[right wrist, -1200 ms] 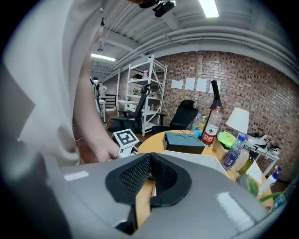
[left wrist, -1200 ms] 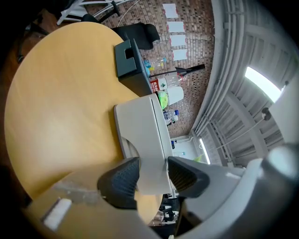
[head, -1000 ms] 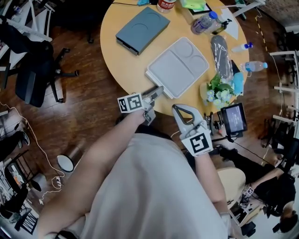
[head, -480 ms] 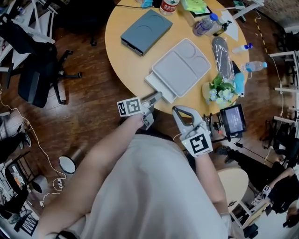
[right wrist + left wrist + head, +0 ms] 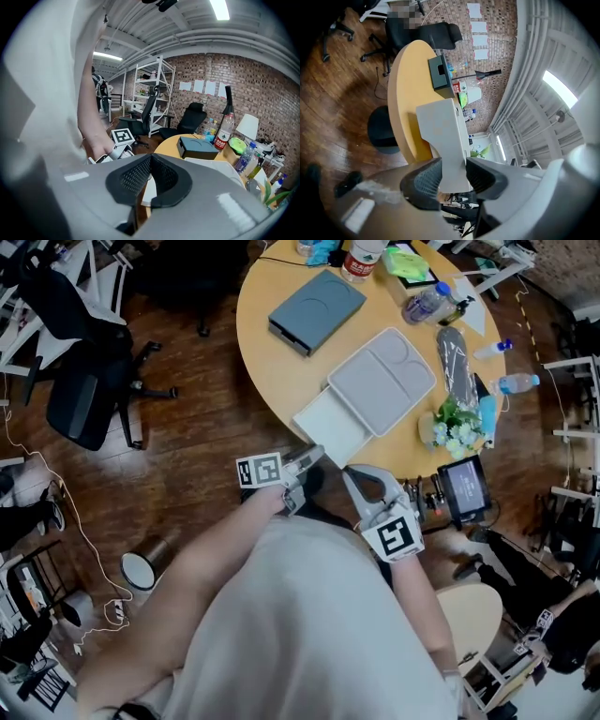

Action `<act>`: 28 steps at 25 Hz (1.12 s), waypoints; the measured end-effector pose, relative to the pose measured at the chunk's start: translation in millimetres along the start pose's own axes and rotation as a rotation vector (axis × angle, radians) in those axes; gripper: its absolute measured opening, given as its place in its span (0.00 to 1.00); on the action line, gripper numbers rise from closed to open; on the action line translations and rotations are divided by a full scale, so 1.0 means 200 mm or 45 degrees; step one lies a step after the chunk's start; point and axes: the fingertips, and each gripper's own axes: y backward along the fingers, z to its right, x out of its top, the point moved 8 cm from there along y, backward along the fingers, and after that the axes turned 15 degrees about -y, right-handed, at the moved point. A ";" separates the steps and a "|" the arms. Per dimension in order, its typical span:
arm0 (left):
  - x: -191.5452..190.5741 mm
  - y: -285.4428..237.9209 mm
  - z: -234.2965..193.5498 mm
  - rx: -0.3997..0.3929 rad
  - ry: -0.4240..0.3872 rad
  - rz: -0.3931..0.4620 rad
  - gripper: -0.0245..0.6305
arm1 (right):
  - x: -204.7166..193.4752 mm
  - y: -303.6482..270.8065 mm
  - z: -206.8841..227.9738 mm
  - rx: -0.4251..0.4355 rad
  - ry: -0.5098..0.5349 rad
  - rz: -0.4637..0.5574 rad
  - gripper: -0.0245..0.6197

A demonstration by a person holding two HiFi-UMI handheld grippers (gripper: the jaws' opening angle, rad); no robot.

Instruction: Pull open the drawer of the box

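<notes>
L gripper (image 5: pixel 453 176) has its jaws clamped on the front edge of the pale grey drawer (image 5: pixel 440 136), which sticks out past the round table's (image 5: pixel 272 352) rim at mid-frame, its box (image 5: pixel 382 381) up-right on the tabletop, w/ R gripper (image 5: pixel 149 176) just right, jaws closed & empty.

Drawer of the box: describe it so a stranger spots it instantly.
On the round yellow table, a pale grey box sits at the near edge. Its drawer is the white tray sticking out, the only thing the left gripper holds.
</notes>
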 end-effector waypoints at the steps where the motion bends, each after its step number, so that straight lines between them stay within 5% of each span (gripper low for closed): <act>1: -0.01 0.03 0.00 0.004 0.000 -0.004 0.29 | 0.01 0.00 -0.03 0.006 0.004 -0.001 0.03; 7: -0.06 0.18 0.01 0.026 -0.043 -0.031 0.29 | 0.03 -0.03 -0.16 0.022 0.003 0.011 0.03; 11: -0.05 0.23 0.04 0.024 -0.107 -0.034 0.07 | 0.04 -0.05 -0.22 0.024 0.000 -0.003 0.03; 17: -0.05 0.32 0.01 0.044 -0.133 -0.081 0.14 | 0.05 -0.05 -0.32 -0.016 -0.027 -0.017 0.04; 28: 0.04 0.52 0.02 0.109 -0.337 -0.126 0.08 | 0.07 -0.10 -0.46 -0.061 -0.068 0.023 0.04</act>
